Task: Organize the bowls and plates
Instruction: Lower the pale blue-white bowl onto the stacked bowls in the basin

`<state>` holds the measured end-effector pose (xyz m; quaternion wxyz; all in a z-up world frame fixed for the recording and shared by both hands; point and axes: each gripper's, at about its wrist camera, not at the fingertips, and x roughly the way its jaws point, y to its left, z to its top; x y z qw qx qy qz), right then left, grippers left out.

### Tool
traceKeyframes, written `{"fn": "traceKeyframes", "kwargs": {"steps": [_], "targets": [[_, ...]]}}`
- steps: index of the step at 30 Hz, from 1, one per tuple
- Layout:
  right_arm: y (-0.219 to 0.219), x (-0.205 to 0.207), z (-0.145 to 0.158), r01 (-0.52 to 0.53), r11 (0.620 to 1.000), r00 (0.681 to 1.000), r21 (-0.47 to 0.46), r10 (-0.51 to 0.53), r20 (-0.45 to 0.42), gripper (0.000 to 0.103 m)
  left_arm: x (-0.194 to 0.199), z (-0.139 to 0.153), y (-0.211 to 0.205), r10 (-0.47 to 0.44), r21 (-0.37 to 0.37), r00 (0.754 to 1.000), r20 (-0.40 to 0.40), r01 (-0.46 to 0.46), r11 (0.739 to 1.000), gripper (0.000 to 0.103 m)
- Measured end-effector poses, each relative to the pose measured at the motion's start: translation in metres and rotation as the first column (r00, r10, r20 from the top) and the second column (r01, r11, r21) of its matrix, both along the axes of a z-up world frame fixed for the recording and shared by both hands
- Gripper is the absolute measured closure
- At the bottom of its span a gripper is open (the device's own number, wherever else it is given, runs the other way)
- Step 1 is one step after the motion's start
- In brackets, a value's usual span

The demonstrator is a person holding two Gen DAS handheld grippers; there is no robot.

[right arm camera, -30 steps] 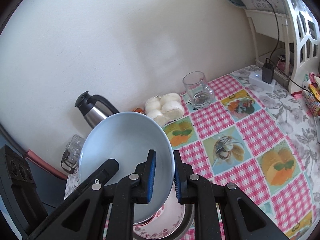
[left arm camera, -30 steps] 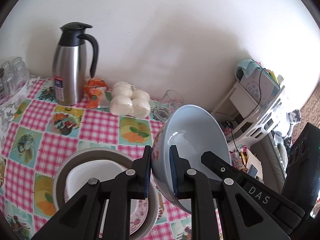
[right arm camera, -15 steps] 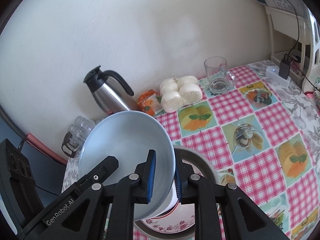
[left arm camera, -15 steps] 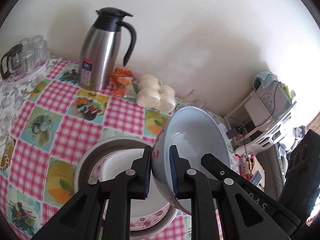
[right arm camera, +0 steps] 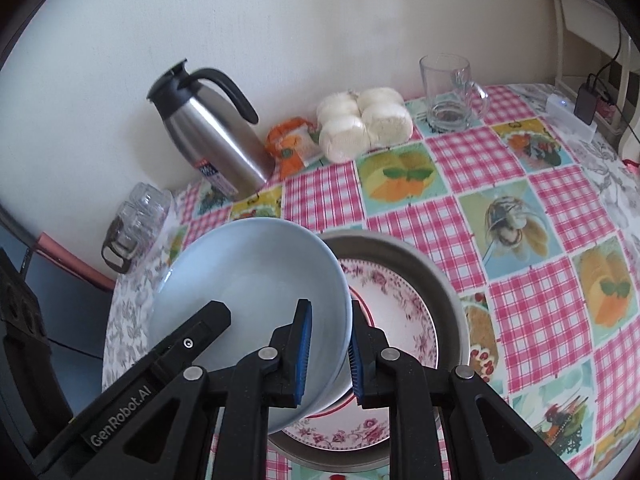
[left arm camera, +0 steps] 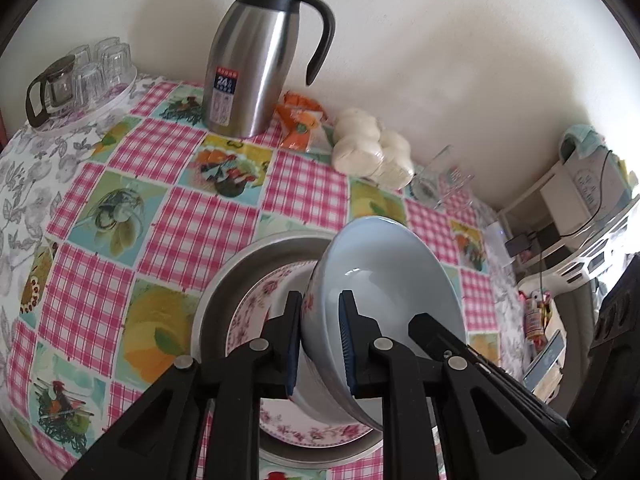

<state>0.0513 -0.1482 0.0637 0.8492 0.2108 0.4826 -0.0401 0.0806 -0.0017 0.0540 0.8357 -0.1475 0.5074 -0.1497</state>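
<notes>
**Now both tools grip one blue bowl above the stacked plate**

Both tools are clamped on the same pale blue bowl, one on each side of its rim. The left tool has its blue pads pinching the bowl's wall, one pad inside and one on the flowered outside. The right tool holds the opposite edge the same way, its jaws narrow around the rim.

The bowl is tilted and sits over a flower-patterned plate, which lies inside a grey metal basin on the surface, covered by a pink checked cloth with fruit pictures. Whether the bowl's underside touches the plate cannot be told.

Along the wall stand a steel thermos jug, an orange packet, a bag of white buns and a clear glass mug. At the far left corner a tray of upturned glasses rests on the surface.
</notes>
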Motion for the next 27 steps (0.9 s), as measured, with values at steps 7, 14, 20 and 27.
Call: {"fn": "traceKeyframes", "kwargs": {"steps": [7,14,20,27], "targets": [[-0.002,-0.002,-0.003,0.011,1.000,1.000,-0.015,-0.011,-0.010,0.083,-0.003,0.000,-0.003,0.001,0.052,1.000,0.006,-0.002,0.999,0.072],[-0.003,-0.005,0.001,0.015,0.999,1.000,-0.035,-0.015,0.006,0.083,-0.013,0.016,0.001,0.001,0.042,0.998,0.061,-0.003,0.999,0.063],[-0.003,-0.012,0.005,0.025,0.998,1.000,-0.060,-0.024,0.019,0.083,-0.021,0.022,0.012,0.055,0.026,0.995,0.088,-0.058,0.998,0.044],[-0.006,-0.025,0.010,0.050,0.994,0.998,-0.099,-0.047,0.039,0.041,-0.028,0.015,0.024,0.128,0.085,0.988,0.085,-0.135,0.987,0.020]]}}
